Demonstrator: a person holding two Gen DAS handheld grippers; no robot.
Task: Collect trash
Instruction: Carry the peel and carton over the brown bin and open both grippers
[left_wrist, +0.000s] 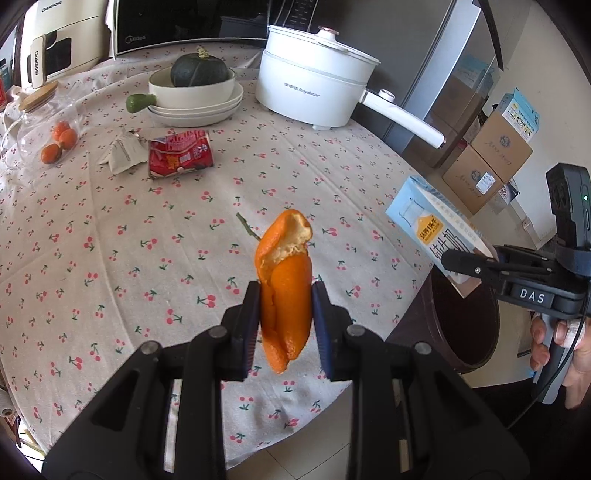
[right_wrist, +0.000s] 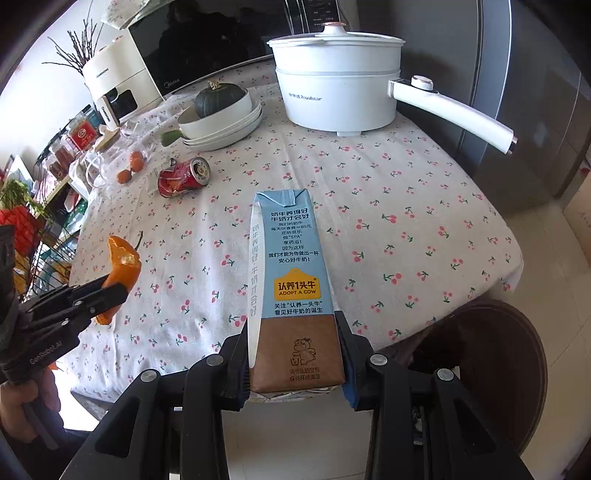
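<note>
Grips look solid on both sides: left gripper clamped on the curled orange citrus peel, held above the cherry-print tablecloth; right gripper clamped on the blue-and-brown milk carton at its brown base. Dark brown round bin sits just off the table edge, below the carton. Suggest: centre each item over the bin mouth before releasing, carton first. Crushed red can remains on the table.
</note>
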